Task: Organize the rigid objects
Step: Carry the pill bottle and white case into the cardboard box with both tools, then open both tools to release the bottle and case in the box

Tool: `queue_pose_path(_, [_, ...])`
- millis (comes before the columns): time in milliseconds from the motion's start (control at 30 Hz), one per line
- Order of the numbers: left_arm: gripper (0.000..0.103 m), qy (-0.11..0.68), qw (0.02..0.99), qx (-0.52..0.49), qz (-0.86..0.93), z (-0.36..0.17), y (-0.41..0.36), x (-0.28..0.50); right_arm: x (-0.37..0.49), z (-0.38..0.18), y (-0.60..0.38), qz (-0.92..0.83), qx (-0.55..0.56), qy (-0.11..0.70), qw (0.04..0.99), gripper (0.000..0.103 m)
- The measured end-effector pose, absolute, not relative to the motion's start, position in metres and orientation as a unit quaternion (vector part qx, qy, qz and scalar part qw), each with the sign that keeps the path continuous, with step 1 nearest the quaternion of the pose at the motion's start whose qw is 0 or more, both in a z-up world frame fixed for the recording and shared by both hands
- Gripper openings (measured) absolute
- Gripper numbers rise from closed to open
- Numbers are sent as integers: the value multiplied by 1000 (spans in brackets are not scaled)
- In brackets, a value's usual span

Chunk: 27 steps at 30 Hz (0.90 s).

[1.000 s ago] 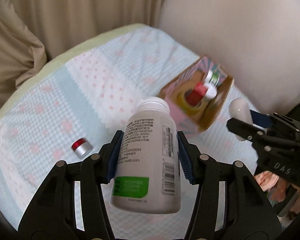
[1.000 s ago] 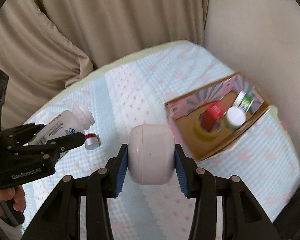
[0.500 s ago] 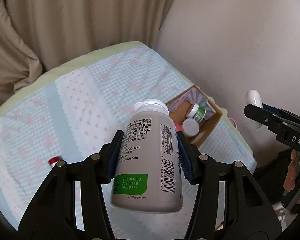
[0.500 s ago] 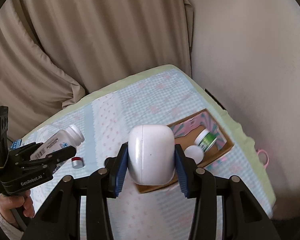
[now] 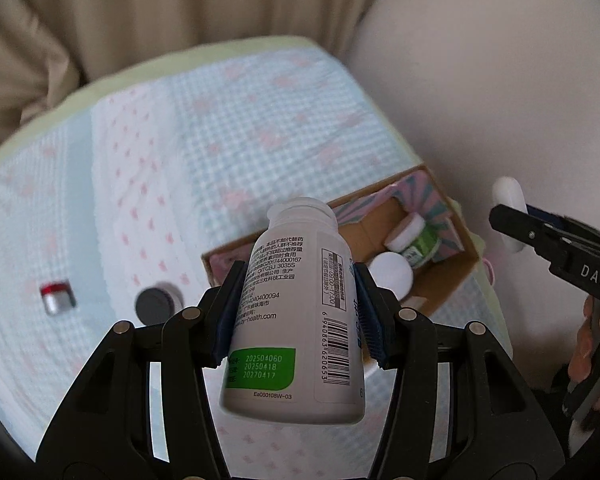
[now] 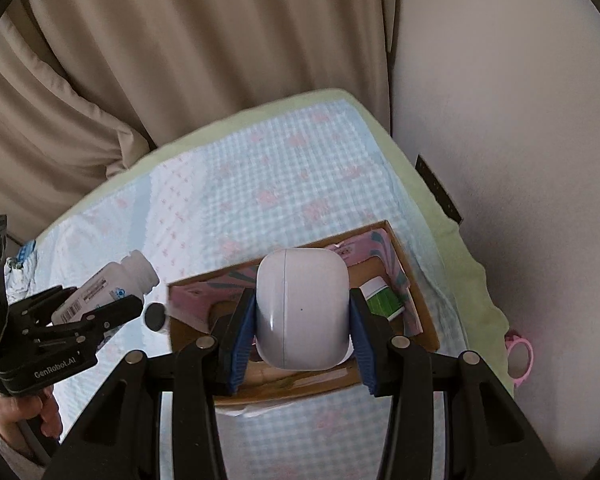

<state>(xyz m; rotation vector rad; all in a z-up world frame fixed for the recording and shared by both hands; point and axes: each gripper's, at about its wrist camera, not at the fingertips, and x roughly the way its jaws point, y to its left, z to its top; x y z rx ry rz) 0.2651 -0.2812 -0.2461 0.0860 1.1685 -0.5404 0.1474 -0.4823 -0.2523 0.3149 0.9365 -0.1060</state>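
Closest in the left wrist view, the left gripper (image 5: 298, 312) is clenched on a white pill bottle (image 5: 296, 316), its blue pads pressing the bottle's two sides. The bottle is held in the air, tilted, base toward the camera and white cap pointing away, with a green date patch and a barcode on its label.

Closest in the right wrist view, the right gripper (image 6: 302, 330) is clenched on a rounded white case (image 6: 302, 308), gripped by its two sides and held in the air above the cardboard box (image 6: 420, 308).

The box is the landmark. It lies open on a bed cover (image 5: 236, 128) of pale blue check with pink marks. Its inner flaps are pink with teal stripes. Inside it, in the left wrist view, a green-labelled bottle (image 5: 416, 238) with a white cap lies toward the far right corner, and a round white lid (image 5: 392, 274) sits just beside it, nearer the camera. The pill bottle hides the left part of the box.

To the left of the box, a dark round cap (image 5: 156, 303) on a white base sits near its left wall. Farther left, well apart from the box, a small silver cylinder with a red band (image 5: 58, 296) lies on the cover.

Beyond the box stand beige curtains (image 6: 180, 60) and a pale wall (image 6: 500, 100). To the right of the box, past the bed's edge, lies a pink ring-shaped object (image 6: 520, 360).
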Motion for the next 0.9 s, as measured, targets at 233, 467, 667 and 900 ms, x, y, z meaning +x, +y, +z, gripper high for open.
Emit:
queue_pose_path(233, [48, 570, 797, 25, -196, -301, -290, 270, 182, -307, -495, -36, 170, 492, 853, 41])
queue_pose_path(467, [48, 584, 795, 22, -165, -335, -294, 273, 212, -360, -491, -16, 172, 533, 828, 41])
queue_pose_path(667, [47, 602, 785, 1, -146, -357, -290, 276, 222, -389, -484, 5, 162, 553, 817, 41])
queue_pose_path(900, [48, 618, 771, -13, -151, -361, -290, 276, 233, -400, -490, 15, 178, 565, 805, 41])
